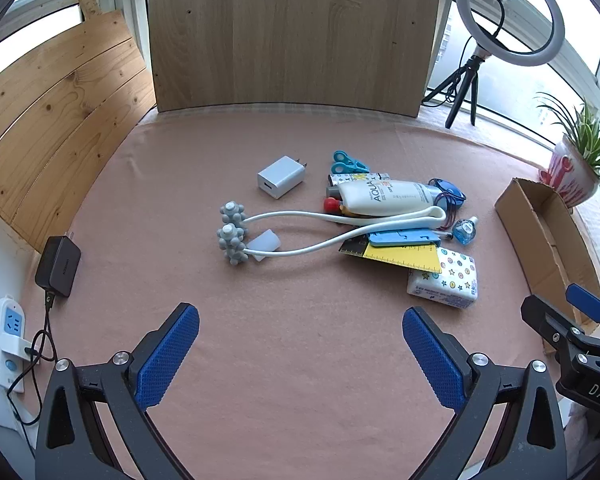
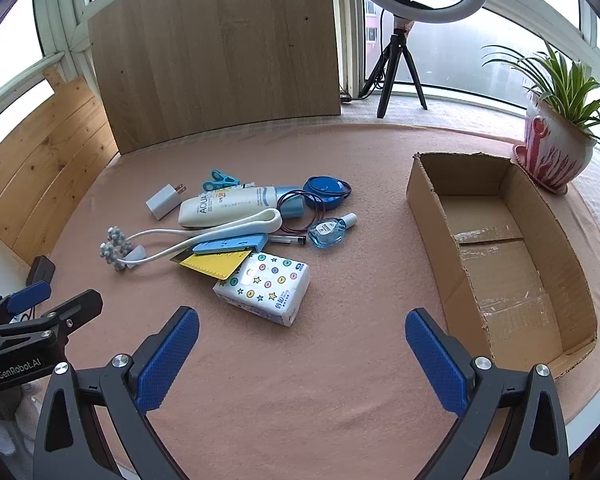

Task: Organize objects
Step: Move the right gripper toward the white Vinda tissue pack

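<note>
A heap of small items lies mid-table: a white AQUA tube [image 1: 384, 197] [image 2: 228, 208], a white roller massager [image 1: 236, 236] [image 2: 118, 250], a white charger plug [image 1: 281, 176] [image 2: 164, 201], blue clips [image 1: 346, 163], a yellow ruler [image 1: 404, 258] [image 2: 216, 264], a patterned tissue pack [image 1: 446, 280] [image 2: 266, 286] and a small blue bottle [image 1: 465, 230] [image 2: 330, 232]. An open cardboard box [image 2: 504, 256] [image 1: 540, 232] stands to the right. My left gripper [image 1: 300, 344] is open, hanging nearer than the heap with nothing between its fingers. My right gripper [image 2: 302, 348] is open too, between tissue pack and box.
A wooden board [image 1: 288, 36] leans at the back and pine planks [image 1: 56, 108] at the left. A black adapter [image 1: 58, 266] and white power strip [image 1: 8, 340] lie at the left edge. A ring light on a tripod [image 2: 404, 40] and a potted plant [image 2: 556, 140] stand back right.
</note>
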